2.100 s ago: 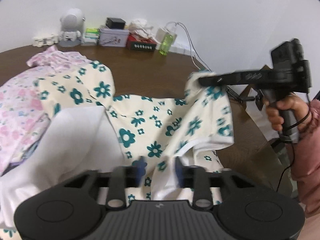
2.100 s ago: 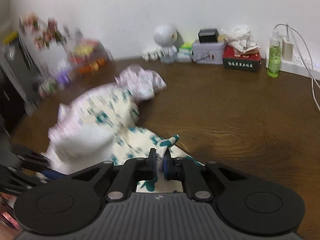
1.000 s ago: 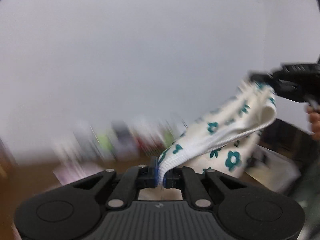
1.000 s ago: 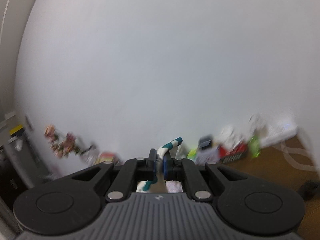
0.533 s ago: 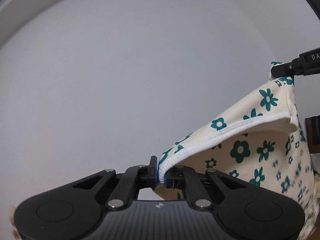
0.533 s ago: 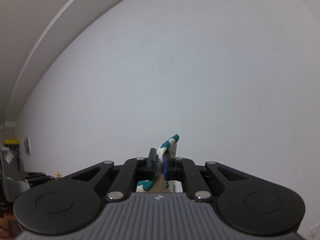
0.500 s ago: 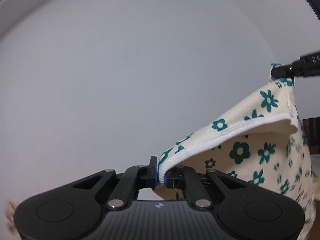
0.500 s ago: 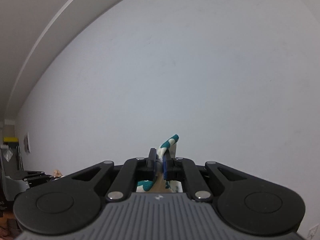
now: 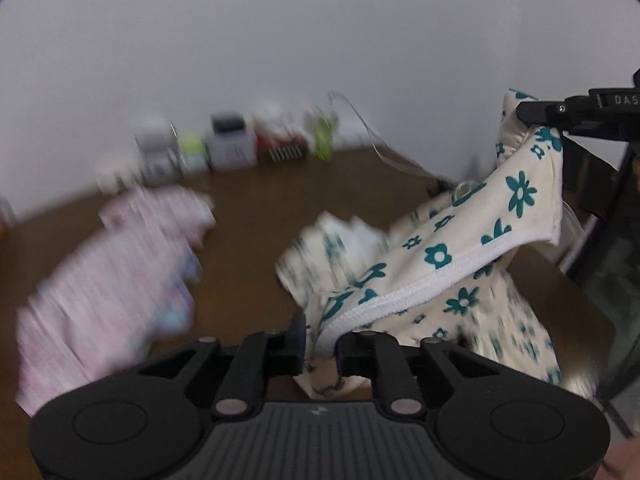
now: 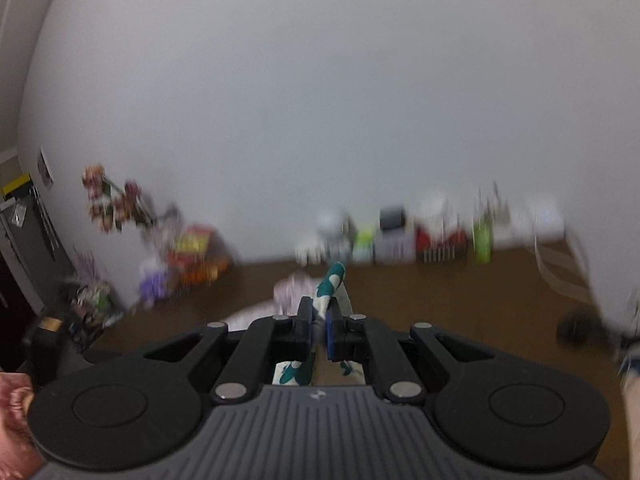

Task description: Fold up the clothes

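Observation:
A cream garment with teal flowers [image 9: 440, 256] hangs stretched between both grippers above the brown table [image 9: 248, 200]. My left gripper [image 9: 322, 342] is shut on its white ribbed hem at the bottom of the left wrist view. The right gripper [image 9: 524, 114] pinches another corner at the upper right of that view. The garment's lower part bunches on the table. In the right wrist view my right gripper [image 10: 319, 322] is shut on a teal-flowered corner [image 10: 330, 282] that sticks up between its fingers.
A pink floral garment [image 9: 112, 276] lies on the table to the left, blurred. Boxes, a tin and a green bottle [image 9: 322, 136] line the wall at the back. A white cable [image 9: 384, 152] trails over the table's right side. Clutter and flowers [image 10: 112, 204] stand far left.
Both grippers have come down with the flowered garment, from pointing at the bare wall to facing the table. The cloth's lower part now touches the table. Both grips are unchanged.

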`<state>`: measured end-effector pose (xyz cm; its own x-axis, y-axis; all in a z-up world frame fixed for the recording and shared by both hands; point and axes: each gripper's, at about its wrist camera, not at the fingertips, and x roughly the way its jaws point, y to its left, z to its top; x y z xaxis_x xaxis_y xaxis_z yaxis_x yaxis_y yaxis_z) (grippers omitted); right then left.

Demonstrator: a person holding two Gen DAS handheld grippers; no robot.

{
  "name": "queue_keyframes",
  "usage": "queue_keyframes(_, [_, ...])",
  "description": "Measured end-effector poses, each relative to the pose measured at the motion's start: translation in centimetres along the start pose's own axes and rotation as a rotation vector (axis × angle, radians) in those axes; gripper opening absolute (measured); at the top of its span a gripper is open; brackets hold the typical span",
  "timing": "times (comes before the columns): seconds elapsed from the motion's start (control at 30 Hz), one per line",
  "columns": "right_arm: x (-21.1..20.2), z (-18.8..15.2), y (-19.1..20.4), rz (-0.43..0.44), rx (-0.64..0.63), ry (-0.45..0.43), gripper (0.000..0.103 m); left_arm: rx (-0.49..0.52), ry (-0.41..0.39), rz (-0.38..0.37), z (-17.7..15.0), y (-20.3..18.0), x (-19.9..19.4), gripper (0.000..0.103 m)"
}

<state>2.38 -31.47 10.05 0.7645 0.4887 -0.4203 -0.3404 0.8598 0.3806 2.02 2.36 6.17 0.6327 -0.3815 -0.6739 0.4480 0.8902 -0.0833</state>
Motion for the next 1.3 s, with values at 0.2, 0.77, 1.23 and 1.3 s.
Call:
queue_keyframes(0.2, [-2.4,-8.9,-1.6,0.011,0.073,0.183,0.006,0.053,0.107,-0.229,-5.3,0.6,0.2,0.031])
queue_keyframes(0.77, [-2.8,-15.6,-2.9,-0.048,0.157,0.248,0.007,0.180,0.252,-0.136,-2.1,-2.8,6.7,0.004])
queue_keyframes(1.23, [-3.9,-16.9,-3.2,-0.088,0.141,0.269,0.057,-0.005,0.136,-0.014,-4.1,3.7,1.4,0.001])
queue_keyframes(1.3, [-4.1,-17.1,-3.3,-0.097,0.137,0.271,0.061,-0.029,0.143,0.001,-4.5,4.2,1.6,0.001])
